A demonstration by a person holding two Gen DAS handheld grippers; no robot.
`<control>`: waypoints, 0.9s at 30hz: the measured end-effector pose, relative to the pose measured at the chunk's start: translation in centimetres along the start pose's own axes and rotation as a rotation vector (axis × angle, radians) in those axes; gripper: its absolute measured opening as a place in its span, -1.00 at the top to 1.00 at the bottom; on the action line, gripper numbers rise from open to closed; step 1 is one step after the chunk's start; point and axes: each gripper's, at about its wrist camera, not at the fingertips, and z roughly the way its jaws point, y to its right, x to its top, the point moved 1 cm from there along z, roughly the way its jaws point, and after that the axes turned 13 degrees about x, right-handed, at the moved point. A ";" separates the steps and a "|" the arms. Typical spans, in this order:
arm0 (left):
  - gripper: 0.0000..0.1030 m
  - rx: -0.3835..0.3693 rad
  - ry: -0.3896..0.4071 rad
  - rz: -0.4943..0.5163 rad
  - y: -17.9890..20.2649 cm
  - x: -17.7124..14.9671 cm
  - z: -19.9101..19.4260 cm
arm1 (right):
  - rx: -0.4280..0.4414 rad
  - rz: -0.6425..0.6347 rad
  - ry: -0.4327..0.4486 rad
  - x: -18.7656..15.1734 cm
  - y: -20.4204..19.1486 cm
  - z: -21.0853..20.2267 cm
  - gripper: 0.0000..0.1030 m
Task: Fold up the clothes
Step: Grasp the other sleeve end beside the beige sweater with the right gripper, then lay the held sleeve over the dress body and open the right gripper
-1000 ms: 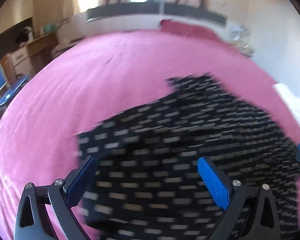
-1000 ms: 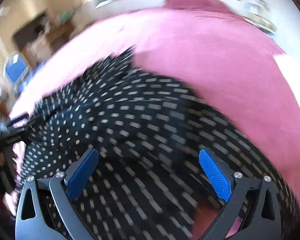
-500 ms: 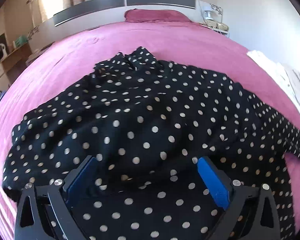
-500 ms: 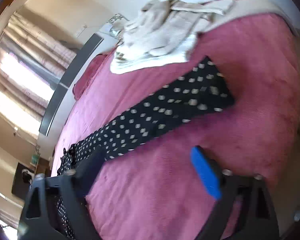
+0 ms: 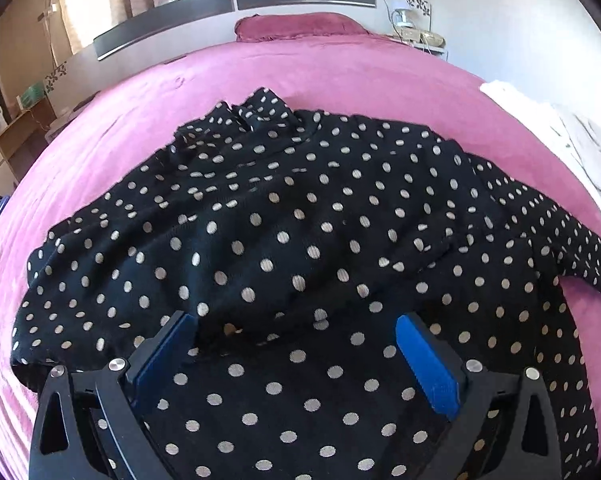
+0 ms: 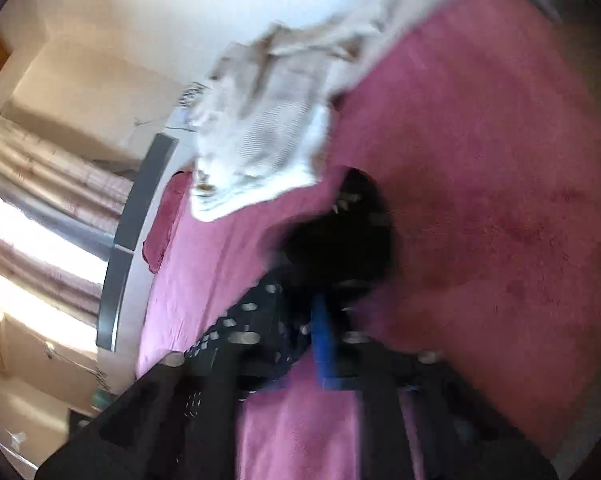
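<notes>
In the left wrist view our left gripper (image 5: 296, 364) hovers released over the polka-dot blouse (image 5: 300, 240), spread rumpled on the pink bedspread (image 5: 340, 76). In the right wrist view (blurred) our right gripper (image 6: 320, 320) looks clenched on its sleeve (image 6: 340, 248); we judge a sleeve fold, needing a carry inward.

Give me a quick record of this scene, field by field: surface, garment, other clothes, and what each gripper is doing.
surface: pink bedspread
garment: black polka-dot top, spread out but rumpled
other clothes: pale pile near the bed's edge
left gripper: open, over the top's near hem
right gripper: blurred, seems shut on the top's sleeve
fold status: not yet folded
</notes>
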 end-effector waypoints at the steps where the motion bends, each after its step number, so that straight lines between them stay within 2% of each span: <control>1: -1.00 -0.002 0.004 -0.004 -0.2 0.0 -0.1 | 0.002 -0.003 0.002 0.0 0.0 -0.1 0.88; 6: -1.00 0.020 0.008 -0.056 -2.7 -0.1 0.1 | 0.038 -0.212 -0.027 -0.3 -5.4 -0.4 0.88; 7: -1.00 0.030 -0.008 -0.069 -3.4 -0.2 0.5 | 0.051 -0.261 -0.032 -0.4 -6.9 -0.3 0.88; 9: -1.00 0.034 -0.094 -0.038 -4.1 -0.6 2.5 | 0.082 -0.370 -0.078 -1.5 -10.4 1.4 0.88; 10: -1.00 0.029 -0.097 -0.004 -4.1 -0.6 2.7 | 0.099 -0.425 -0.105 -2.1 -12.2 2.4 0.88; 12: -1.00 0.024 -0.064 0.022 -4.6 -0.1 1.8 | 0.132 -0.537 -0.159 -3.4 -15.9 4.4 0.88; 15: -1.00 -0.019 -0.016 -0.075 -7.3 0.4 0.0 | 0.187 -0.708 -0.250 -6.0 -21.4 7.9 0.88; 19: -1.00 -0.047 0.025 -0.187 -11.5 0.2 -1.7 | 0.286 -0.979 -0.439 -14.8 -29.4 14.4 0.88; 22: -1.00 -0.042 0.045 -0.246 -14.7 -0.3 -2.3 | 0.370 -1.117 -0.568 -22.7 -33.9 18.2 0.88; 27: -1.00 0.001 0.044 -0.319 -19.0 -1.8 -2.0 | 0.463 -1.218 -0.799 -36.6 -37.2 23.2 0.88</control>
